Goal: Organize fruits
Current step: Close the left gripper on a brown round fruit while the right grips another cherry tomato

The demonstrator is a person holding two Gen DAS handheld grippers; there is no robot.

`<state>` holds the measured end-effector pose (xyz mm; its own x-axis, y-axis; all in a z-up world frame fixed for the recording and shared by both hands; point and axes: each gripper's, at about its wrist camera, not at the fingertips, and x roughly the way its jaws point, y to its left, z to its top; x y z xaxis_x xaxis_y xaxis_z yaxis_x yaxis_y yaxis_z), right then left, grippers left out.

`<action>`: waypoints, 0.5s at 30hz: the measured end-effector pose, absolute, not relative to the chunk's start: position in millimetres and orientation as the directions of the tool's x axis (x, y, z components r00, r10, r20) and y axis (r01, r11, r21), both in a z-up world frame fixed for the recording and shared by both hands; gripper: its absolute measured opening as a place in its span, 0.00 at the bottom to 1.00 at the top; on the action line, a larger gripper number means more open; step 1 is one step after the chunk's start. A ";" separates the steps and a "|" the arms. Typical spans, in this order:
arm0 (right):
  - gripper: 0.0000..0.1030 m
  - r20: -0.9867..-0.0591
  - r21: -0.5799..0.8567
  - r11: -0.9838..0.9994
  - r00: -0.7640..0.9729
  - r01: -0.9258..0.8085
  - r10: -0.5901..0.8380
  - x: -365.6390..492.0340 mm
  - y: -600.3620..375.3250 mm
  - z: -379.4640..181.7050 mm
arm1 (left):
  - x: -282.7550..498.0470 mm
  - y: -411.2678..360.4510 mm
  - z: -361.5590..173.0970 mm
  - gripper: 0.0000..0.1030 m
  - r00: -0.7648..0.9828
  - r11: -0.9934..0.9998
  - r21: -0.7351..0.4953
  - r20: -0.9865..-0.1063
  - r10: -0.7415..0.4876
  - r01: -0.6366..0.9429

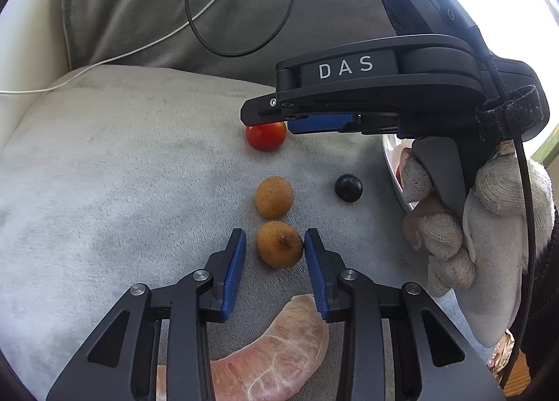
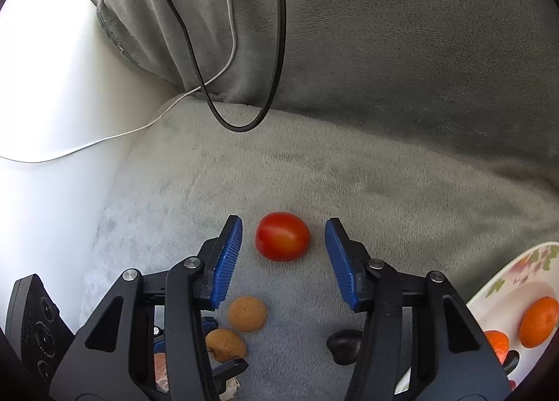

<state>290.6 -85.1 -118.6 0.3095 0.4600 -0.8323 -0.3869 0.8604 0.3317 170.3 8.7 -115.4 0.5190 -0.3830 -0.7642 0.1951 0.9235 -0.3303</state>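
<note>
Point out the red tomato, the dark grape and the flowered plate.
red tomato [image 2: 282, 237]: right wrist view, middle of its skin.
dark grape [image 1: 348, 188]: left wrist view, centre of its rounded top.
flowered plate [image 2: 524, 266]: right wrist view, its patterned rim.

Seat cushion [image 1: 104, 191]: grey plush cloth, short nap, matt. Back cushion [image 2: 384, 51]: same fleecy cloth, darker.
Left gripper [image 1: 275, 247]: matt black plastic arms, bright metal pivot pins; fingers [image 1: 233, 271] faced with blue ribbed pads.
Tomato [image 2: 282, 236]: smooth, glossy red skin.
Two brown fruits [image 1: 278, 243], [image 1: 274, 197]: dull, finely rough rind.
Dark fruit [image 1: 348, 187]: smooth, slight sheen.
Citrus segment [image 1: 279, 355]: pale membrane, moist-looking.
Glove [image 1: 489, 226]: white knitted cloth.
Plate [image 2: 506, 278]: glossy, floral print.
</note>
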 end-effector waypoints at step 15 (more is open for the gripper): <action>0.34 -0.831 0.339 0.861 0.308 -0.380 0.463 290.0 -81.5 -123.8 | 167.9 2.7 -112.1 0.25 0.529 0.928 -0.317 -0.762 -0.373 0.196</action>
